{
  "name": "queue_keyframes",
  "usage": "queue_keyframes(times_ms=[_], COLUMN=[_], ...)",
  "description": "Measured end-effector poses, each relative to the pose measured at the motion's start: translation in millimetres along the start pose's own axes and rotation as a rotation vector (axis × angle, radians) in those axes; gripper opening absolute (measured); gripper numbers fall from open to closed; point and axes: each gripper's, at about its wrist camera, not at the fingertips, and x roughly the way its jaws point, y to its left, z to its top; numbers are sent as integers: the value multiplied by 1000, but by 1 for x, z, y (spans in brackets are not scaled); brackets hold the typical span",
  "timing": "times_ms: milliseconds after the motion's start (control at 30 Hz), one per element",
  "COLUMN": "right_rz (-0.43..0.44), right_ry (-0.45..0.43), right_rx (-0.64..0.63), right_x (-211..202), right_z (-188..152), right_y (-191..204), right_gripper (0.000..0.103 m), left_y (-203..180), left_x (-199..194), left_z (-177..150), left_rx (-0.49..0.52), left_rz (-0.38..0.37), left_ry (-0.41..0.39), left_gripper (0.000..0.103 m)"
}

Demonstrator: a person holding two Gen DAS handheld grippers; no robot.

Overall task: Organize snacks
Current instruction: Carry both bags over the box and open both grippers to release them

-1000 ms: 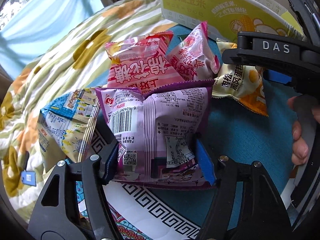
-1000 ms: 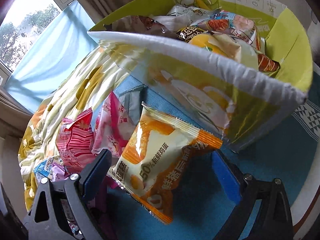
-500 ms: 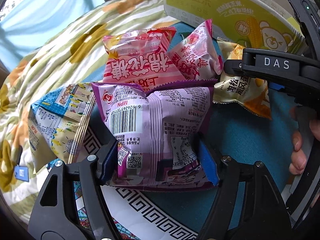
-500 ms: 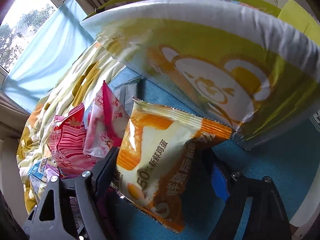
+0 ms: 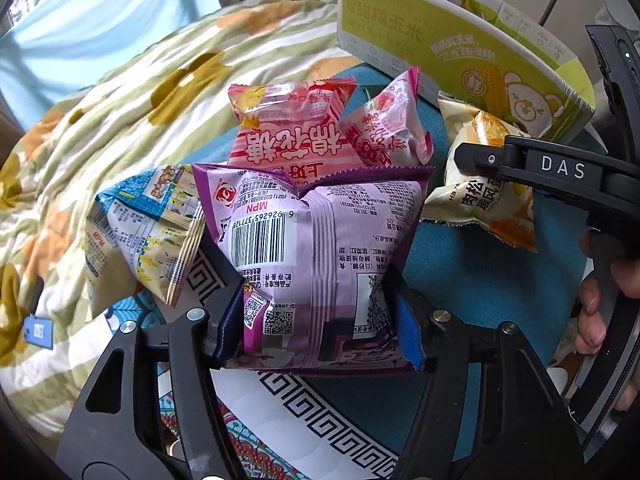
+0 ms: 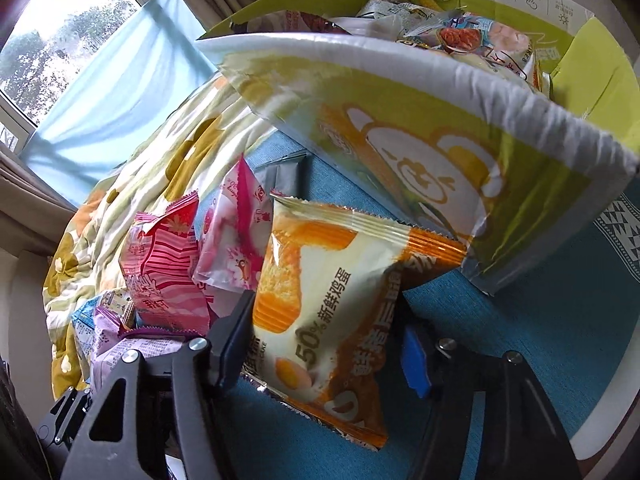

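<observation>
Teal mat (image 5: 472, 280) spread over a bed with a flowered quilt (image 5: 120, 112), pale blue curtain (image 6: 120, 92) and window behind.

Left gripper (image 5: 320, 312) clamped on a purple snack bag (image 5: 316, 256), blue pads pressed into both lower sides, barcode face toward the camera, bag upright between the fingers. Just behind it, touching, a pink striped candy bag (image 5: 292, 140); beside that to the right, a pale pink pouch (image 5: 388, 128) standing on edge. Left of the purple bag, a blue and cream packet (image 5: 144, 232) lying partly on the quilt, partly on the mat's patterned border. Farther right, near the far edge of the mat, a green and yellow cardboard box (image 5: 460, 56) with a bear print.

Right gripper (image 6: 328, 344) closed on an orange egg-cake packet (image 6: 332, 304), fingers pinching its lower half, packet tilted with its top edge leaning toward the near wall of the box (image 6: 420, 152). Top edge just short of that wall, not over the rim. Other wrapped snacks (image 6: 460, 36) piled inside the box. Left of the packet, the pale pink pouch (image 6: 236, 232) and the pink striped candy bag (image 6: 164, 272), with the purple snack bag (image 6: 128, 348) low at the left. Same packet seen from the left wrist (image 5: 480, 196), held under the black arm marked DAS.
</observation>
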Motion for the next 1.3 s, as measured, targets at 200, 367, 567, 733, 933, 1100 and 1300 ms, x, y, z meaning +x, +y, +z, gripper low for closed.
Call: queue_keyframes(times_ms=[200, 367, 567, 733, 933, 1100, 1300], right_rz=[40, 91, 190, 284, 360, 357, 353], right_ry=[-9, -23, -57, -101, -119, -115, -96], right_rx=[-58, -147, -261, -377, -473, -519, -539], right_x=[-22, -51, -97, -132, -162, -165, -158], right_z=[-1, 3, 16, 44, 105, 157, 207], right_y=[9, 21, 31, 28, -13, -64, -118], right_gripper=[60, 60, 60, 60, 60, 60, 60], left_y=[-6, -12, -25, -50, -103, -150, -199], left_x=[-30, -61, -96, -123, -136, -121, -79], left_z=[0, 7, 26, 53, 101, 152, 197], left_rx=[-34, -74, -117, -192, -251, -276, -328], left_rz=[33, 49, 83, 131, 140, 126, 87], left_ry=[-41, -73, -117, -174, -252, -284, -255], left_gripper=[59, 59, 59, 59, 60, 60, 60])
